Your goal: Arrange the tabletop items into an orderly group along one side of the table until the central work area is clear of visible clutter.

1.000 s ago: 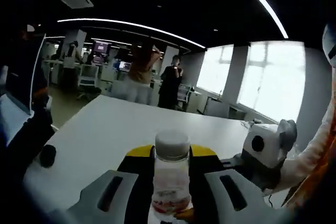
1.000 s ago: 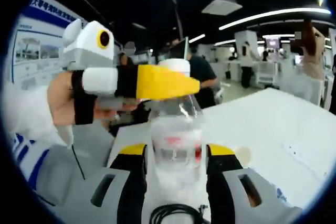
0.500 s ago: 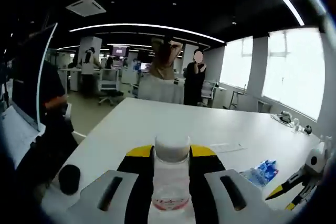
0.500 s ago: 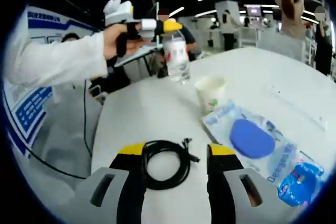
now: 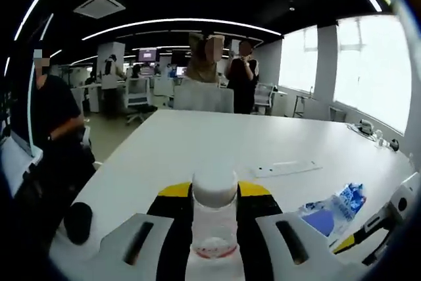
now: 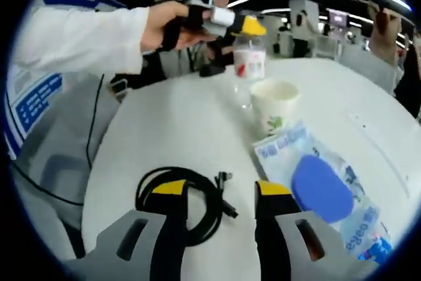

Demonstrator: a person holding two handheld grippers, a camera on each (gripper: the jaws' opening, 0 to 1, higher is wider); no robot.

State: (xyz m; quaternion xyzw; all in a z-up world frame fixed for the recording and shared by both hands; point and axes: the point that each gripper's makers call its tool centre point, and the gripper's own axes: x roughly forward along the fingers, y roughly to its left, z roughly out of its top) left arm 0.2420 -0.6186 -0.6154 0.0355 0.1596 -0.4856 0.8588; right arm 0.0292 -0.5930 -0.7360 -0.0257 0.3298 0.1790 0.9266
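In the left gripper view, my left gripper is shut on a clear water bottle with a white cap, held upright between the jaws. In the right gripper view, the left gripper holds that bottle low at the table's far side, just behind a white paper cup. My right gripper stands open above a coiled black cable, which lies partly between its jaws. A blue packet lies right of the cable, and the packet also lies at the right of the left gripper view.
The white table stretches far ahead, with a white strip on it. A black round object sits near its left edge. The right gripper shows at the lower right. A person's white sleeve reaches across. People stand beyond the table.
My right gripper has let go of the bottle and drawn back over the cable. The left gripper has carried the bottle away and down to just behind the paper cup.
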